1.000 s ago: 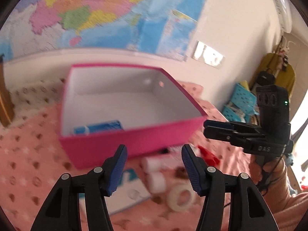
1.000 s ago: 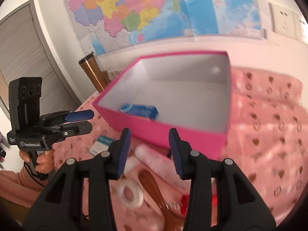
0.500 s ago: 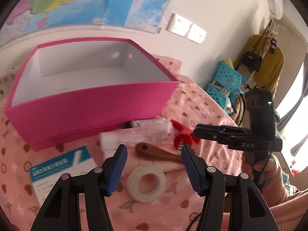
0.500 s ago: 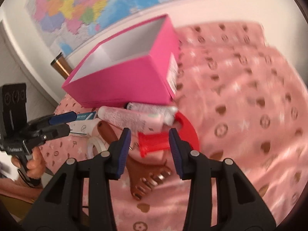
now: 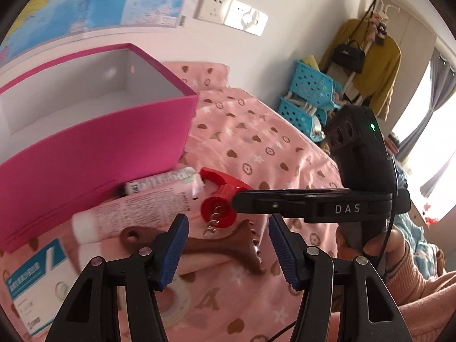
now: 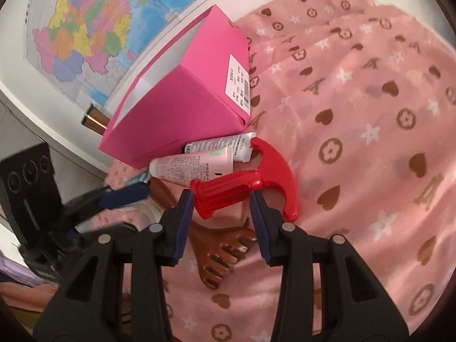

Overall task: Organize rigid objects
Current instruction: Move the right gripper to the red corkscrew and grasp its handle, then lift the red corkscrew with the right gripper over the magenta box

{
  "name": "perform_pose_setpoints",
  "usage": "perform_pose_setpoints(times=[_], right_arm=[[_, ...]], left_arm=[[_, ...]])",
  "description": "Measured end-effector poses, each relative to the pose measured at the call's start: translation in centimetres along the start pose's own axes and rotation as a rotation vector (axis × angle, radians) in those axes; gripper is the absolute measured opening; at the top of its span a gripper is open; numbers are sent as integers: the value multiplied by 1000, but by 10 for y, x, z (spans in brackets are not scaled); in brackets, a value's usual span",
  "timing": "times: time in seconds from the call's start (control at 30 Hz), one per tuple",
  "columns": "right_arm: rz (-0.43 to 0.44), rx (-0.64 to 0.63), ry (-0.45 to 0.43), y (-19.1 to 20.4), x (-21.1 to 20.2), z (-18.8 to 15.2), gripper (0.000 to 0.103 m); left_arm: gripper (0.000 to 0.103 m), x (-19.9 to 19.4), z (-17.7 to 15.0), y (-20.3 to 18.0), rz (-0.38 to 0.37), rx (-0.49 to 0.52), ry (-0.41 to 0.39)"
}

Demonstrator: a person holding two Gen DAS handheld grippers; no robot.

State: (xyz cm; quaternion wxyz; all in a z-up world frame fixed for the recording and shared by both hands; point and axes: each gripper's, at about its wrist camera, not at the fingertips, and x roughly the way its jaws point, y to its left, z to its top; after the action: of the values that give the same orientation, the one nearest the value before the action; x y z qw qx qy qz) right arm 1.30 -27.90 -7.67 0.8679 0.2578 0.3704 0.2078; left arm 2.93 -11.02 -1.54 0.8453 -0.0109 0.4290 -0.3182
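Observation:
A pink box (image 5: pixel 94 139) (image 6: pixel 185 97) stands open on the pink patterned cloth. In front of it lie a red corkscrew (image 6: pixel 245 182) (image 5: pixel 219 196), two tubes (image 6: pixel 196 165) (image 5: pixel 145 205), a brown wooden comb-like tool (image 6: pixel 219 259) (image 5: pixel 225 245), a tape roll (image 5: pixel 176 302) and a blue-white carton (image 5: pixel 31 282). My right gripper (image 6: pixel 222 208) is open, its fingers either side of the corkscrew's red barrel; it also shows in the left wrist view (image 5: pixel 242 199). My left gripper (image 5: pixel 228 242) is open and empty above the brown tool.
A wall map (image 6: pixel 94 20) and wall sockets (image 5: pixel 230 11) are behind the box. Blue baskets (image 5: pixel 307 99) and a coat rack with a yellow coat (image 5: pixel 367 57) stand at the right. A copper-coloured cylinder (image 6: pixel 94 119) stands behind the box.
Both grippers have dropped from over the box toward the items in front of it. My right gripper has closed in around the red corkscrew; my left has shifted right over the brown tool.

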Motion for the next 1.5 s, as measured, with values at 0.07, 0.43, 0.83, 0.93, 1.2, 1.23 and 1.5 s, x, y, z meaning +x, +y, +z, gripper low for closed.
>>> perform_pose_setpoints(times=[0.07,0.43,0.83,0.93,1.2,1.23,1.5], right_arm=[[31,44,4,-6,2,1,44],[93,223,3,-30,11,6,50],[93,309,-57,-33,17,18,50],[58,294,-63,-28,21,20,49],[28,254,-81,-33,23,22,33],[36,246,-95,-33,19,21,31],[27,77,-170,-1,-14,18,27]], left_arm=[[59,7,1,-2,4,10,13],[48,37,11,3,33,6,59],[27,56,12,-1,22,20,96],[27,54,11,0,9,17,88],[28,46,12,6,16,-15,79],[30,45,11,6,15,-17,75],[37,30,16,2,-37,-22,28]])
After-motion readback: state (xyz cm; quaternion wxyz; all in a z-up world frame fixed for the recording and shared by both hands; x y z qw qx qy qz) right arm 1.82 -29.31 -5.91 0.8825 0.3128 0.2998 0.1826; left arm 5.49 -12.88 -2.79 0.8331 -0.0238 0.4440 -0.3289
